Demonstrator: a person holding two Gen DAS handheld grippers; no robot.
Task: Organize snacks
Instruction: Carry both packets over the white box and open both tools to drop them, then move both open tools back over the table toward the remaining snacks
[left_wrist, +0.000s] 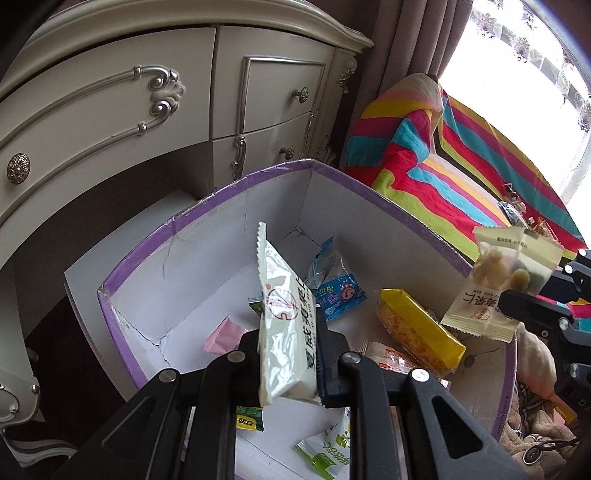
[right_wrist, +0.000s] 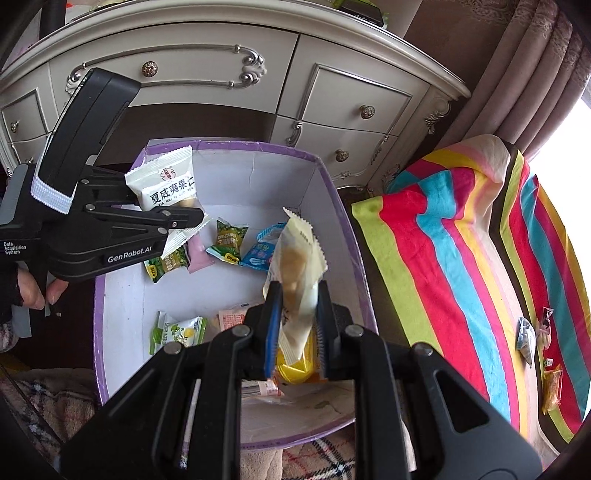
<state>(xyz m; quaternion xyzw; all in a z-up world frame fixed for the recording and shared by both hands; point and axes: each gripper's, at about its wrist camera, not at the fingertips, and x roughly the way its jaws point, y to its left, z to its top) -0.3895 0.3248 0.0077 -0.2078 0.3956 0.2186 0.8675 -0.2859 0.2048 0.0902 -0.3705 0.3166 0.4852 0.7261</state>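
A purple-rimmed white box holds several snack packets: a blue one, a yellow one, a pink one and green ones. My left gripper is shut on a white nut packet above the box's left side. My right gripper is shut on a second white nut packet above the box's right side.
A cream dresser stands behind the box. A striped blanket lies to the right with a few loose snacks on it. Curtains hang behind it.
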